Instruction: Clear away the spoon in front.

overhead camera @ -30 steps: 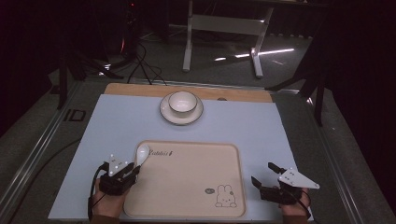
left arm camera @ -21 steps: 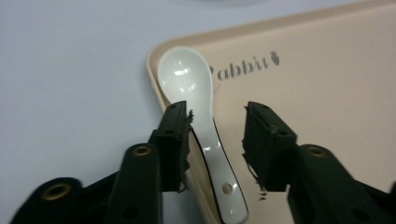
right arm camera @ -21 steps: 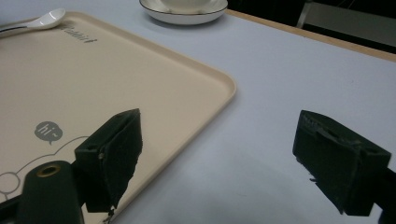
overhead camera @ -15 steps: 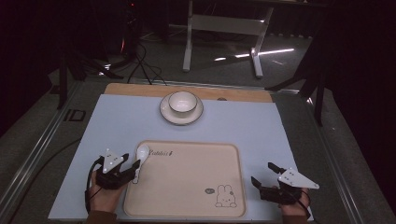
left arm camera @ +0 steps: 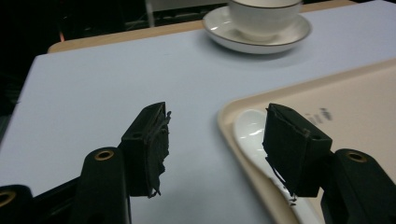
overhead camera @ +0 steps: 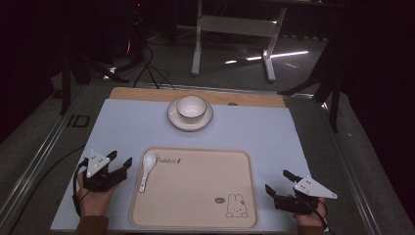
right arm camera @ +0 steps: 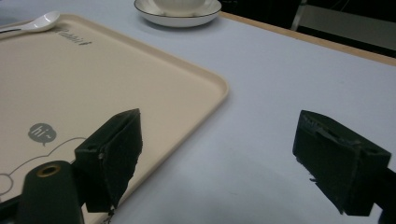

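A white spoon (overhead camera: 147, 169) lies along the left edge of a beige tray (overhead camera: 195, 196) printed with a bunny, bowl end pointing away from me. My left gripper (overhead camera: 121, 158) rests on the blue mat just left of the tray, open and empty. In the left gripper view the spoon (left arm camera: 250, 128) lies just inside the tray rim (left arm camera: 224, 116), its handle partly hidden behind one jaw. My right gripper (overhead camera: 276, 180) sits open and empty on the mat by the tray's right front corner. The right gripper view shows the tray (right arm camera: 116, 70) behind its left jaw.
A white bowl (overhead camera: 191, 107) stands on a saucer (overhead camera: 172, 120) at the far middle of the blue mat (overhead camera: 274, 142). A wooden strip (overhead camera: 137, 94) borders the mat's far edge. Stands and cables occupy the dark floor beyond the table.
My left gripper has drawn back to the left, off the tray's edge and away from the spoon, which stays where it lay. The right gripper has not moved.
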Tool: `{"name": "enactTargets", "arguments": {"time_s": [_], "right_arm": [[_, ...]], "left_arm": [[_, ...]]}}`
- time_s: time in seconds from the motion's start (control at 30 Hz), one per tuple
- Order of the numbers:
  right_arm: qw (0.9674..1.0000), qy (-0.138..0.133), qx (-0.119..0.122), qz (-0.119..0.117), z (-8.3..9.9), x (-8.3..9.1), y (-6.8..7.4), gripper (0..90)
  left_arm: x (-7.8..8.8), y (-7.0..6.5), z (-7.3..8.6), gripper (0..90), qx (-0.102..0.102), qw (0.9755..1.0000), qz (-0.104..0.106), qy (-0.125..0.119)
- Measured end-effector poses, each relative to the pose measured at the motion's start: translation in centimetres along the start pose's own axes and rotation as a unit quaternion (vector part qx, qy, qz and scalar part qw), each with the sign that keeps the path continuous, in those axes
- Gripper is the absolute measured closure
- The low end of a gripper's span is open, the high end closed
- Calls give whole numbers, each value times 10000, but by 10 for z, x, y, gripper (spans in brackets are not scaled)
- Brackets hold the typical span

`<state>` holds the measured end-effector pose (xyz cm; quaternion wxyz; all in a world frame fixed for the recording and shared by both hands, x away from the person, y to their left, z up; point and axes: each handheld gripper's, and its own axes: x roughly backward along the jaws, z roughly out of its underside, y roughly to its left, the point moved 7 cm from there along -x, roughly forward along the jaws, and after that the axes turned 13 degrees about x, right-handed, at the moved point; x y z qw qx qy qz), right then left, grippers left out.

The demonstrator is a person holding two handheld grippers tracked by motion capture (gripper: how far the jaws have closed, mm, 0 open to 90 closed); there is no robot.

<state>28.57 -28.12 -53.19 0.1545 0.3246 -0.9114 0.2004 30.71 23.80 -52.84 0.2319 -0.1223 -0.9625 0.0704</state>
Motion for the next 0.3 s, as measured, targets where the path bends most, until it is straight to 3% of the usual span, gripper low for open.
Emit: {"name": "enactTargets", "arguments": {"time_s": [0.17, 0.3], "right_arm": [[9999, -5, -57, 94, 2, 3, -6, 154], [9999, 12, -47, 146, 4, 2, -10, 154]], "left_arm": [[4, 20, -3, 398, 288, 9994, -174, -82], [2, 32, -2, 390, 403, 9987, -323, -24]]}}
